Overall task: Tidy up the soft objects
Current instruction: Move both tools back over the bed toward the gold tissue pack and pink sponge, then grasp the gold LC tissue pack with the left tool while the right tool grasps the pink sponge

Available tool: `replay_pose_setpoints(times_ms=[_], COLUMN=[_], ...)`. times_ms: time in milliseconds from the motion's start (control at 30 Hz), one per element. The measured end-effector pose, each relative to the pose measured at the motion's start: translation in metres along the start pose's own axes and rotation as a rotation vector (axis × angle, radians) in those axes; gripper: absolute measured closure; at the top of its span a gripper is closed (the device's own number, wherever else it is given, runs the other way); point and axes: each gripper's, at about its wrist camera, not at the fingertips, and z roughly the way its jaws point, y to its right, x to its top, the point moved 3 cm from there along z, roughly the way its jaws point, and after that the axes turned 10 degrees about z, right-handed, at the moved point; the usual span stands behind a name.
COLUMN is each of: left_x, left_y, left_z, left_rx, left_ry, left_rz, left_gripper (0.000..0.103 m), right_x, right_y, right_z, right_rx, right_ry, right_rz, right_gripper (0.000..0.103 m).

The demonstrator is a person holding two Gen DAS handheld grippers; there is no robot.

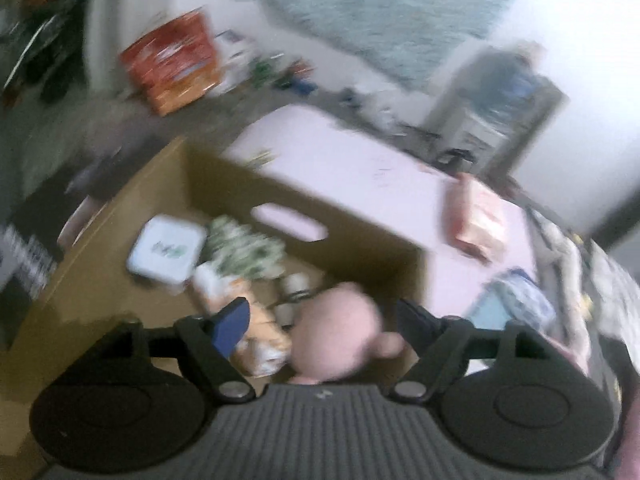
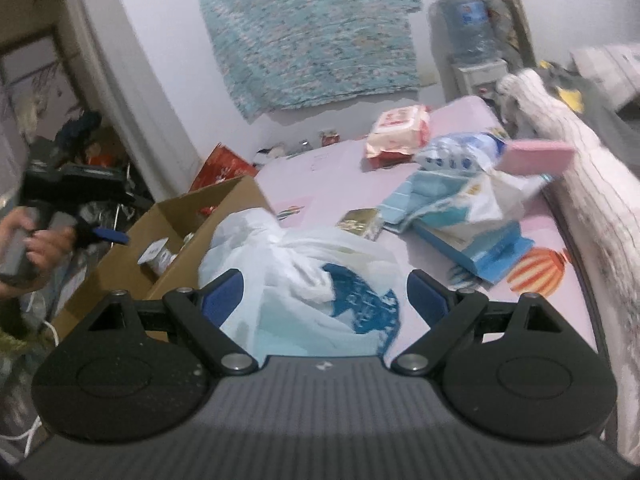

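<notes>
Left wrist view (blurred). The left gripper point(image 1: 322, 320) hangs over an open cardboard box point(image 1: 120, 248) set against the near-left edge of the pink bed point(image 1: 360, 168), seemingly the collecting bin for the soft things. Its jaws stand spread wide; a pink plush toy point(image 1: 340, 340) lies between them down in the box, apparently touched by neither pad, so it reads as dropped. Beside it lie a white lidded container point(image 1: 166, 250) and a green-patterned bundle point(image 1: 244, 250).

Right wrist view. The right gripper point(image 2: 324, 296) is likewise spread, straddling a white plastic bag point(image 2: 304, 272) with a blue print that rests on the bed just right of the box; whether the pads touch it cannot be told. Farther off wait a pink tissue pack point(image 2: 400, 132) and a blue-and-white heap of packaging point(image 2: 460, 200), likely next.
</notes>
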Motion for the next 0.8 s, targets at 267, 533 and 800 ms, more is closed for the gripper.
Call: replay_pose_setpoints(times_ms=[267,533,800], left_x=[0.015,0.004,-0.017], left_y=[0.138,0.237,0.257], left_z=[0.036,0.142,0.229], left_rx=[-0.135,-0.14,-0.083], left_ry=[-0.152,-0.359,-0.532], left_rz=[0.337,0.575,0.633], left_gripper=[0.003,0.004,0.009], right_x=[0.005,0.011,0.011], right_y=[0.043,0.068,0.088], right_z=[0.013,0.022,0.019], right_rx=[-0.035,-0.065,-0.039], right_ry=[0.016,0.018,0.023], right_rz=[0.137,0.1,0.135], right_gripper=[0.014,0.014,0.014])
